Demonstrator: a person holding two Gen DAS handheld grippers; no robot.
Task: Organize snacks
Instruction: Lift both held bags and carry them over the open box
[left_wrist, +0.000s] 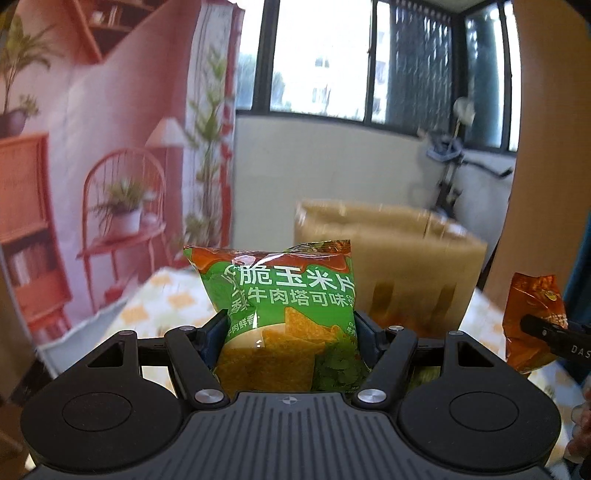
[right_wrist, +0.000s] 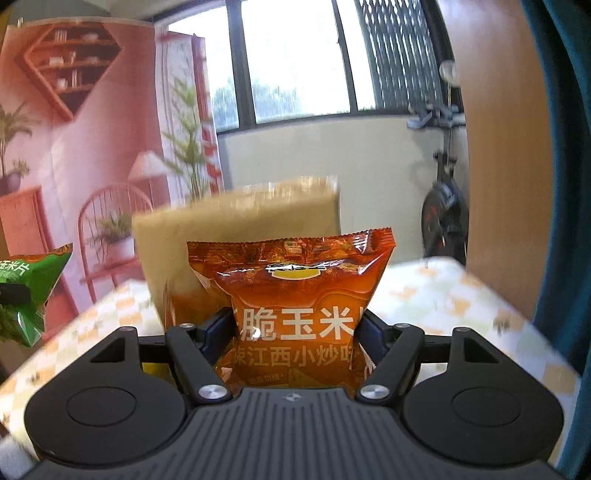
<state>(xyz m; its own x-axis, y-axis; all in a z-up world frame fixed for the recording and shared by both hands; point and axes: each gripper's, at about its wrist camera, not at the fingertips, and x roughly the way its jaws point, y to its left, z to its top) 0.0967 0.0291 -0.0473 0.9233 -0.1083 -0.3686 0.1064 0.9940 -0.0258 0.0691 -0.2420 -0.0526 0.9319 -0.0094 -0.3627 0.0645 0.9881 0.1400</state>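
Each fisheye camera sat just behind its own hand-held gripper, looking forward and slightly down along the fingers, very near the held packet. Both faced the tan cardboard box (left_wrist: 391, 254) on the desk (right_wrist: 443, 295), the window (left_wrist: 321, 55) and the printed backdrop (right_wrist: 92, 147). Each view caught the other's packet at its edge.

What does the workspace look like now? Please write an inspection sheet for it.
Surface: table under a yellow-and-white checked cloth.
Job's things: green chip bag and orange chip bag, both lifted off the cloth; tan cardboard box standing behind them.
Clutter: nothing seen.
Grippers: left gripper shut on the green chip bag; right gripper shut on the orange chip bag.
Cables: nothing seen.
Surroundings: printed room backdrop, window, exercise bike.
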